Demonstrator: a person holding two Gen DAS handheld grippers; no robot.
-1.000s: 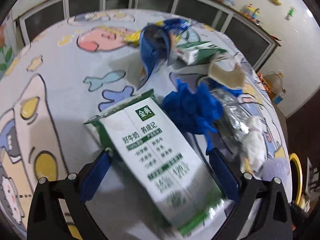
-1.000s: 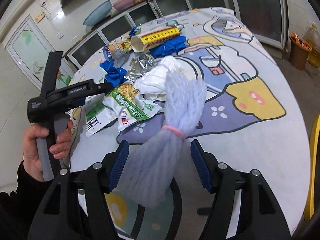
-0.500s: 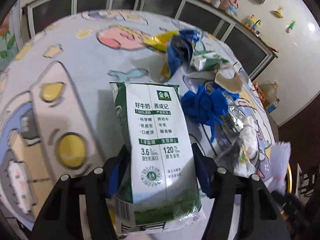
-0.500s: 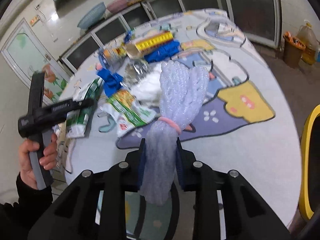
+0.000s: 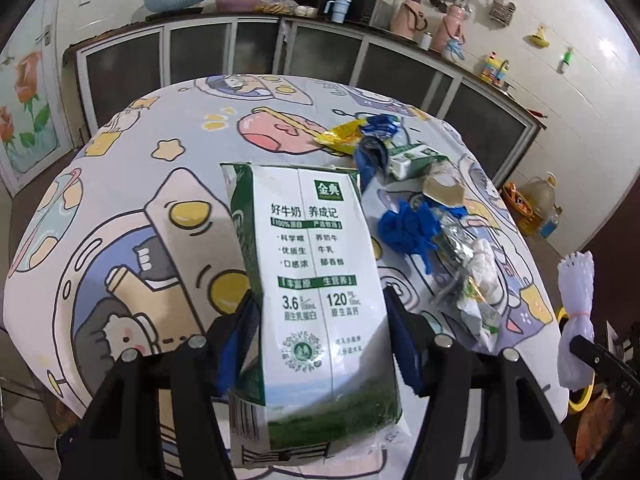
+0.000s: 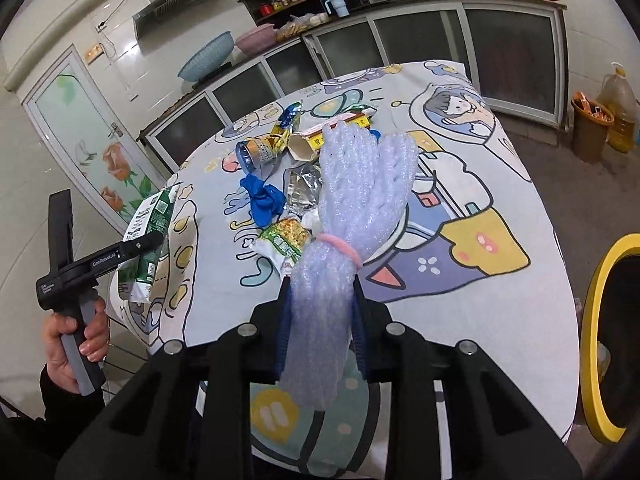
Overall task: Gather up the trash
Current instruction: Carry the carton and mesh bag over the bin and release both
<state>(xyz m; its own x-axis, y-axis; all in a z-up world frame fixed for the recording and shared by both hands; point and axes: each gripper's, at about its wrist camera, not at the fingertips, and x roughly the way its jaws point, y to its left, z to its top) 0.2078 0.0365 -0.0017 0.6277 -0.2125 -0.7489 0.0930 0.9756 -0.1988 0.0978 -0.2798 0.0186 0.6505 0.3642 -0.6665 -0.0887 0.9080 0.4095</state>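
Note:
My left gripper [image 5: 318, 320] is shut on a green and white milk carton [image 5: 316, 264], held upright above the round table [image 5: 120, 200]. From the right wrist view the same carton [image 6: 148, 240] hangs at the table's left edge in the left gripper [image 6: 136, 246], which a hand grips. My right gripper [image 6: 318, 312] is shut on a bundle of pale purple foam netting [image 6: 352, 216] tied with a pink band, lifted off the table. That foam netting [image 5: 576, 308] shows at the far right of the left wrist view.
More trash lies mid-table: blue gloves [image 6: 262, 198], a foil wrapper [image 6: 302, 188], a green snack bag [image 6: 284, 242], a can [image 6: 256, 152], a cardboard tube [image 6: 320, 140]. A yellow-rimmed bin [image 6: 600, 332] stands right of the table. Cabinets run along the far wall.
Both grippers closed on their items and lifted them: the left one raised the carton upright off the cloth, the right one raised the foam netting.

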